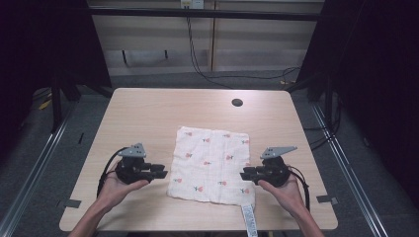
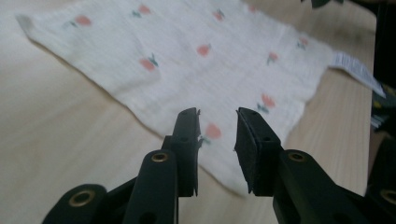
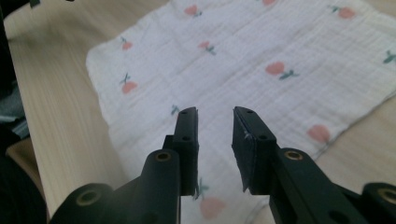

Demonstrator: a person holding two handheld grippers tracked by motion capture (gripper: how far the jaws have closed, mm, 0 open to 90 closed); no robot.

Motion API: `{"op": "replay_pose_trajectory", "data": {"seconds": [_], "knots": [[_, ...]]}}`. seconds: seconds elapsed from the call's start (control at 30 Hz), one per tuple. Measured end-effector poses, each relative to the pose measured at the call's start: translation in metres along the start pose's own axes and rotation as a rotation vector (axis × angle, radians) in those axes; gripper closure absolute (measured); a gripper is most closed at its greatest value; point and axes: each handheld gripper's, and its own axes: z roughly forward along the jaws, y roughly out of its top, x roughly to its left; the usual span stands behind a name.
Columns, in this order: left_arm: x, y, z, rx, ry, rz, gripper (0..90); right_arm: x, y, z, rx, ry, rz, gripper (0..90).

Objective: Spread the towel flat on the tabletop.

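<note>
Both grippers, left (image 1: 159, 172) and right (image 1: 247, 174), stood partly open and empty beside the strawberry-print cloth (image 1: 210, 165). Uneven pinches risked bunching its edges.

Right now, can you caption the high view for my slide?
Two hand-held black grippers, left gripper and right gripper, flank a white strawberry-print cloth on a light wooden table, jaws open.

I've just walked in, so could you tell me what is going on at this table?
A person holds a gripper in each hand on either side of a white cloth with a red fruit print, lying flat on the wooden table. The left gripper and right gripper both point inward at the cloth's near edges, jaws apart, nothing gripped yet.
</note>
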Motion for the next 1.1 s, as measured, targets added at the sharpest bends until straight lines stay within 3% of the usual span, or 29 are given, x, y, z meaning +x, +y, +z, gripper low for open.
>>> {"op": "replay_pose_trajectory", "data": {"seconds": [0.03, 0.1, 0.23, 0.3, 0.5, 0.6, 0.67, 0.73, 0.87, 0.97, 1.1], "knots": [[-0.003, -0.007, 0.004, -0.012, -0.026, -0.011, 69.3, 0.004, -0.006, -0.001, -0.003, 0.017, 0.008, 71.5], [-0.004, -0.009, 0.007, -0.011, -0.029, -0.014, 71.0, 0.006, -0.012, 0.002, 0.024, 0.012, 0.003, 72.1], [-0.007, -0.013, 0.024, 0.024, -0.059, -0.006, 73.4, 0.005, -0.022, 0.008, 0.034, 0.002, 0.003, 75.0], [-0.007, -0.014, 0.034, 0.031, -0.077, -0.028, 73.7, 0.004, -0.028, 0.013, 0.042, 0.0, 0.014, 75.2], [-0.007, -0.019, 0.051, 0.083, -0.083, -0.007, 69.2, -0.001, -0.03, 0.011, 0.035, -0.025, 0.021, 72.8], [-0.008, -0.019, 0.051, 0.084, -0.087, -0.007, 67.8, -0.003, -0.032, 0.011, 0.035, -0.031, 0.025, 71.7], [-0.012, -0.021, 0.052, 0.067, -0.089, 0.008, 66.2, -0.004, -0.033, 0.012, 0.045, -0.039, 0.023, 69.5], [-0.014, -0.022, 0.05, 0.082, -0.086, 0.032, 66.2, -0.003, -0.034, 0.013, 0.047, -0.042, 0.025, 69.0], [-0.019, -0.025, 0.049, 0.087, -0.063, 0.071, 73.0, -0.002, -0.035, 0.015, 0.063, -0.032, 0.007, 66.3], [-0.025, -0.029, 0.046, 0.087, -0.04, 0.077, 86.8, 0.001, -0.036, 0.018, 0.073, -0.026, -0.008, 64.9], [-0.028, -0.03, 0.045, 0.095, -0.038, 0.083, 89.7, 0.004, -0.037, 0.021, 0.095, -0.028, -0.03, 64.9]]}}
